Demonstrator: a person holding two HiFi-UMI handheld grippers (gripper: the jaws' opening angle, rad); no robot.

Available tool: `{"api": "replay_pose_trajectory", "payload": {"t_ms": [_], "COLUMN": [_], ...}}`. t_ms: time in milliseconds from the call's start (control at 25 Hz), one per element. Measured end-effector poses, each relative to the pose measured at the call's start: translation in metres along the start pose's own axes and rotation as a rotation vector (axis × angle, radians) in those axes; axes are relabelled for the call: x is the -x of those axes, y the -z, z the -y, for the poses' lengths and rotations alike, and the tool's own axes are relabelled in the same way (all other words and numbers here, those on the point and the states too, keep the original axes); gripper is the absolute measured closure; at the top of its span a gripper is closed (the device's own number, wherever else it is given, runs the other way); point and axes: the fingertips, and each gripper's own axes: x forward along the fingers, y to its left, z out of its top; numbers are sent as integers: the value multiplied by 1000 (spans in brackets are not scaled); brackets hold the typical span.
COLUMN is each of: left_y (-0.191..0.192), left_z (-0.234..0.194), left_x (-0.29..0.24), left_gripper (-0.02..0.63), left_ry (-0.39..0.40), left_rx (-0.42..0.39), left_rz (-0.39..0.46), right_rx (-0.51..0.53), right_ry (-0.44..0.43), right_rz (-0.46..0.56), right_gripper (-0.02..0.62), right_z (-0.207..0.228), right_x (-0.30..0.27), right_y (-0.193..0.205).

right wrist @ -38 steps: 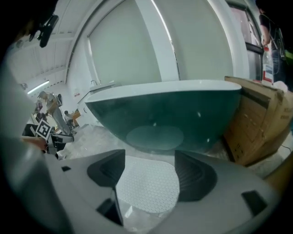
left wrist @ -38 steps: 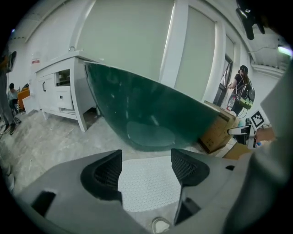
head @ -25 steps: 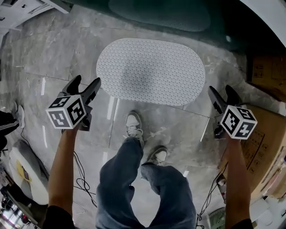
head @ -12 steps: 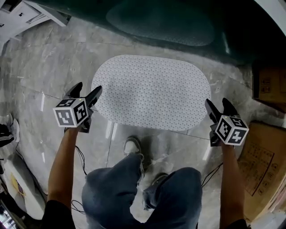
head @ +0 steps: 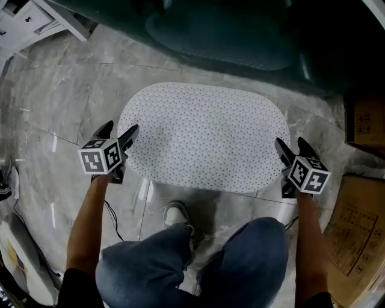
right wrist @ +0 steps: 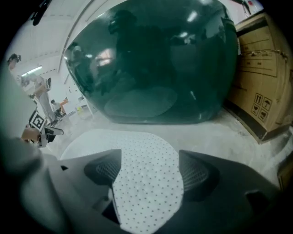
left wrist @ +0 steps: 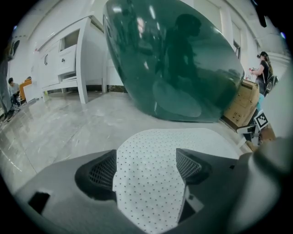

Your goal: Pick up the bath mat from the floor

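Note:
The bath mat (head: 204, 135) is a white oval with small dark dots, lying flat on the grey marble floor. My left gripper (head: 120, 130) hangs at its left end and my right gripper (head: 290, 144) at its right end, both pointing slantwise down. Both sets of jaws have just been opening and now stand wide. In the left gripper view the mat (left wrist: 151, 192) fills the gap of the left gripper (left wrist: 146, 167), with the pads clear of it. The right gripper view shows the mat (right wrist: 146, 187) the same way inside the right gripper (right wrist: 149, 171). Neither holds anything.
A dark green bathtub (head: 228, 30) stands just beyond the mat. Cardboard boxes (head: 361, 120) line the right side, and a white cabinet (head: 30, 18) sits at the far left. My bent legs and a shoe (head: 174, 213) are just behind the mat; a cable (head: 114, 222) trails at the left.
Both grippers have come down toward the floor and now flank the mat's two ends. The person has crouched, knees bent. The mat has not moved.

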Motion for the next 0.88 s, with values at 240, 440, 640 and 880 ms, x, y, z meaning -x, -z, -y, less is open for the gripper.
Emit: {"api": "replay_pose_trajectory", "payload": {"t_ms": [240,440,640,880], "left_y": [22,45,57,68], "left_z": [-20,-34,-46,-61], "left_x": [-26,-49,-62,-72], "left_gripper": [184,165,152,152], "left_ry": [-12,-13,-17,-50], "left_rx": [6,11,2,-31], "left_rz": [-53,-124,-169,-231], "right_rx": [-26,-61,-89,-72], "right_ry": [24,46,68,77], "right_rz": [-74,-133,-171,-253], "right_gripper": [195,187,173,155], "right_z": [14,33,48,55], "right_x": [-18,-31,-39,-52], "right_y": [28,53,72,96]}}
